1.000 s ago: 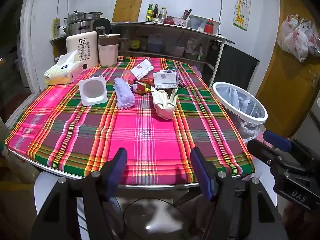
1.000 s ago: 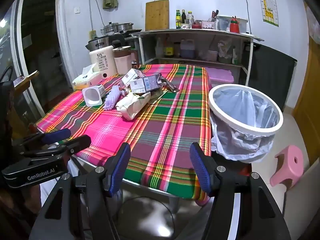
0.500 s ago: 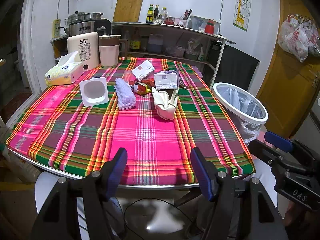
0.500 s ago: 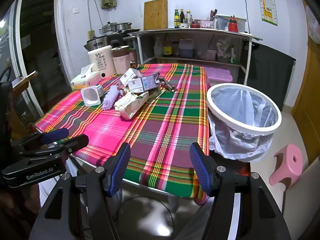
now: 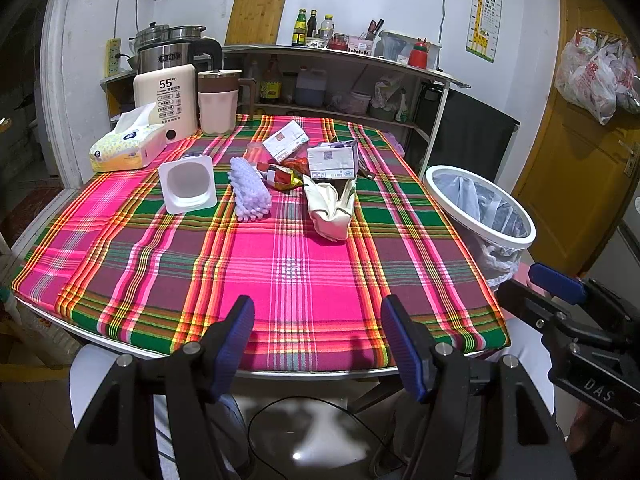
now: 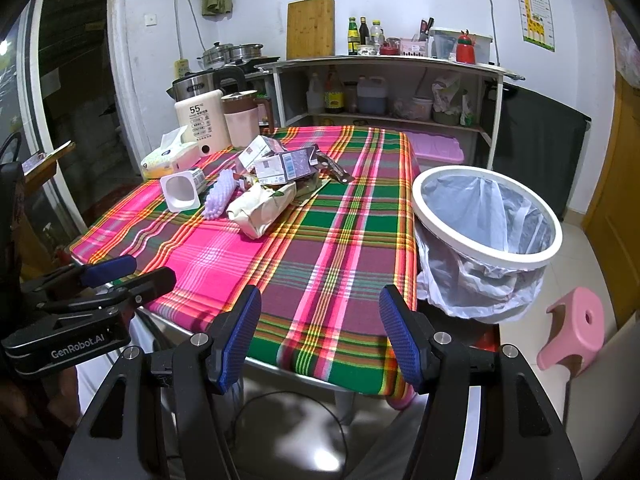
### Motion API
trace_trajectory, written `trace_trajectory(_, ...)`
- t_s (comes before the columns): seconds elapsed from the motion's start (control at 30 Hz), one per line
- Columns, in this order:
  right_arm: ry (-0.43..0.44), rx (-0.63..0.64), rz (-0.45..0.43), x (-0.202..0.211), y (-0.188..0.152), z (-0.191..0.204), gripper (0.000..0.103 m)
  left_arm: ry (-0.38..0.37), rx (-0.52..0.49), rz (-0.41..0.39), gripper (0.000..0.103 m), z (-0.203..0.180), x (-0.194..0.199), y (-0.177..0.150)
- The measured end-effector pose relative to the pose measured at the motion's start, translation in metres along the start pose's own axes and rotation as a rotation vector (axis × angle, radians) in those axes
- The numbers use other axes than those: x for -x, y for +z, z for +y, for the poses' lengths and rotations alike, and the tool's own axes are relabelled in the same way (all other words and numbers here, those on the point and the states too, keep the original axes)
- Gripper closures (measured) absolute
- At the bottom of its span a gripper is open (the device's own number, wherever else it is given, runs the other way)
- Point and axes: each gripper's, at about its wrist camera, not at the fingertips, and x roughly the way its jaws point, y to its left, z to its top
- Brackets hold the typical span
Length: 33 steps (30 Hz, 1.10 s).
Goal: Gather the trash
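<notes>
Trash lies in a cluster at the table's far middle: a white plastic cup point(image 5: 188, 186) on its side, a lilac bumpy tray point(image 5: 250, 194), a cream crumpled bag point(image 5: 330, 210), a grey carton point(image 5: 332, 160), a white carton point(image 5: 285, 142) and a red snack wrapper point(image 5: 282, 174). A white bin point(image 5: 480, 208) lined with a clear bag stands off the table's right edge. My left gripper point(image 5: 318, 338) hangs open over the near edge, empty. My right gripper point(image 6: 320, 334) is open and empty at the near right corner, left of the bin point(image 6: 486, 216).
At the table's back left stand a tissue pack point(image 5: 126, 144), a white 55° appliance point(image 5: 166, 100) and a pink jug point(image 5: 218, 102). A shelf unit point(image 6: 384, 92) runs behind. A pink stool point(image 6: 572, 330) sits on the floor right of the bin.
Both views have drifted slightly back and up from the table. The trash and the bin have not moved, and both grippers stay open.
</notes>
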Motion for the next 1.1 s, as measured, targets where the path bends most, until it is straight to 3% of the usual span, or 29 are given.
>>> trace_trajectory(1.1, -0.002, -0.005, 0.008, -0.0019, -0.0019, -0.0036, 0.041, 0.000, 0.001, 0.001, 0.036, -0.0011, 0.0010, -0.0001)
